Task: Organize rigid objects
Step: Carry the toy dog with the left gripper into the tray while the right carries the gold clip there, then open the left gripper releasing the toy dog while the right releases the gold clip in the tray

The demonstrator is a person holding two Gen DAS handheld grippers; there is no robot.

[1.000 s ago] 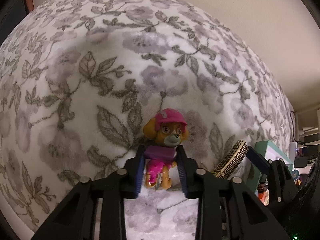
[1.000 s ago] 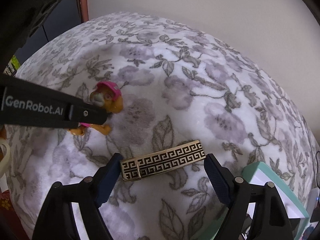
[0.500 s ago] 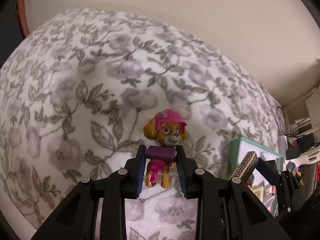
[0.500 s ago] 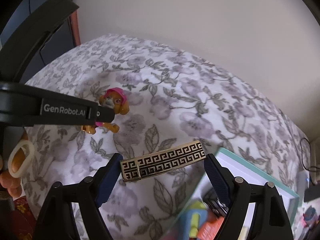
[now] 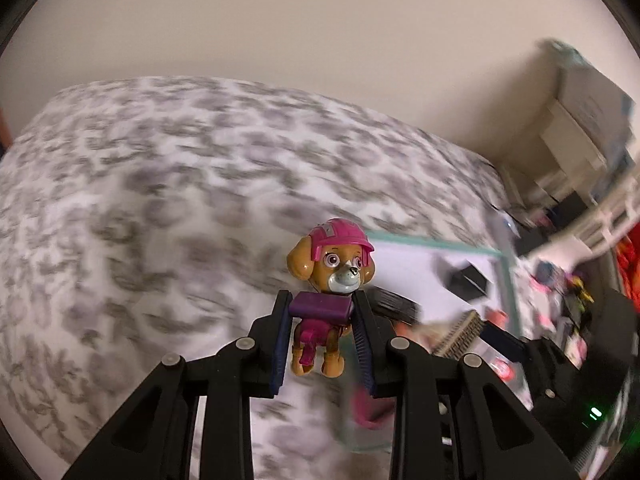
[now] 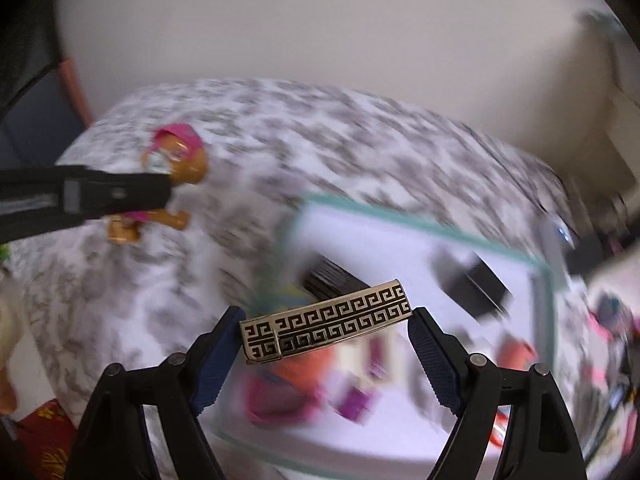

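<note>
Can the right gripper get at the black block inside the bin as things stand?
Probably not: the right gripper is already clamped on the patterned gold bar, though nothing seems to cover the black block in the bin.

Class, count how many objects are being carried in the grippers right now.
2. The dog figure sits clamped in the left gripper; the gold patterned bar spans the right gripper.

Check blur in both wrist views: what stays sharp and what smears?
Left wrist view: the toy dog and left gripper clamping it are sharp, while the floral bedcover and teal-rimmed box smear with motion. Right wrist view: the gold patterned case between the right gripper fingers is crisp; the bedcover and box contents are streaked, edges bowed by fisheye.
</note>
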